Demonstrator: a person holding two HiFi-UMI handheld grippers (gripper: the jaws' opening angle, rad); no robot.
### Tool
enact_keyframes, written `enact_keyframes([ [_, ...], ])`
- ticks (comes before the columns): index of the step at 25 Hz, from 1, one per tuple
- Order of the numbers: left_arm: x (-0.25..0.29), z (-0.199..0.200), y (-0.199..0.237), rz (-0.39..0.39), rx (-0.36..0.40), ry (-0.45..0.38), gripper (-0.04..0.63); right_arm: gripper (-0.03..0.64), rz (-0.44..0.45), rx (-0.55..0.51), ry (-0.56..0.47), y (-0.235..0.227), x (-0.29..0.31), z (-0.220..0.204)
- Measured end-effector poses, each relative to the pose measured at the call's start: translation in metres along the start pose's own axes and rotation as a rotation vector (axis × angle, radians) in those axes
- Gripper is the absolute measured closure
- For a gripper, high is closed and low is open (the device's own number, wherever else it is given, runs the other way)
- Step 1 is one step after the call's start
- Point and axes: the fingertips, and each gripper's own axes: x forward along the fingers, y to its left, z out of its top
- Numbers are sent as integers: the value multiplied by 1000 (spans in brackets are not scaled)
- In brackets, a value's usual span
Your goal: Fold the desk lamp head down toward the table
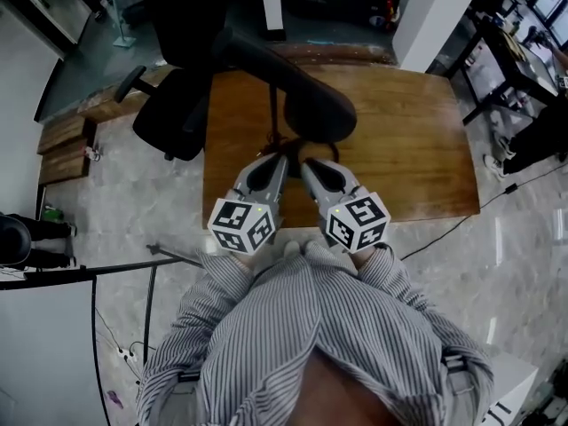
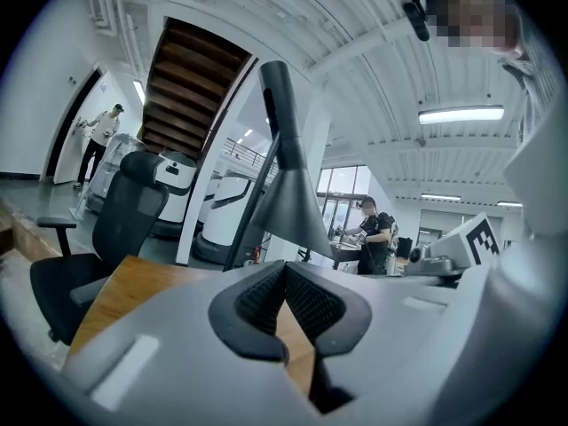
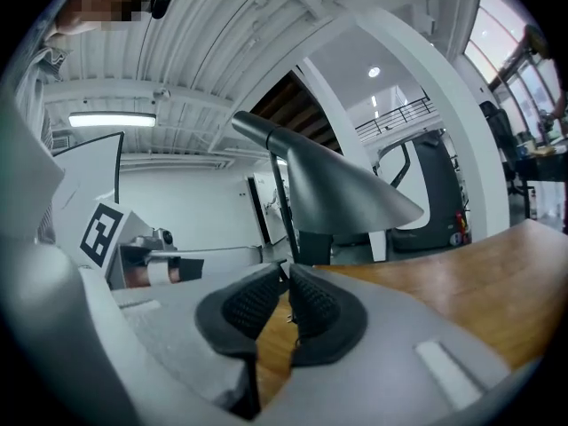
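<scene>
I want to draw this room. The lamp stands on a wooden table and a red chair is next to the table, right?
Nearly. The chair is black, not red, as the head view shows. The rest is right: the lamp stands on the wooden table, and the chair is next to the table.

The lamp (image 1: 297,91) is dark grey and matt, and it stands near the front edge of the wooden surface (image 1: 408,149) on a thin upright post (image 1: 273,114). Its cone-shaped head (image 1: 321,109) flares wide from a narrow neck and sits raised well above the wood, its mouth facing downward and not folded down to the surface. From the neck a long, thick arm (image 1: 253,53) slants away over the far edge of the surface.
</scene>
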Motion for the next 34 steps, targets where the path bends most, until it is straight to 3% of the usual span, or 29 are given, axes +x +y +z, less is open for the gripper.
enact_keyframes([
  [9,-11,-2,-22,-52,-18,7,591,615,-13,15,-28,2,-3,9],
  [18,-12,-3,-27,-62,-19,8,591,617,22,-6,0,9,-5,4],
  [34,-10,-14,-25,-57,-30,37,591,617,10,-11,34,5,-5,-6],
])
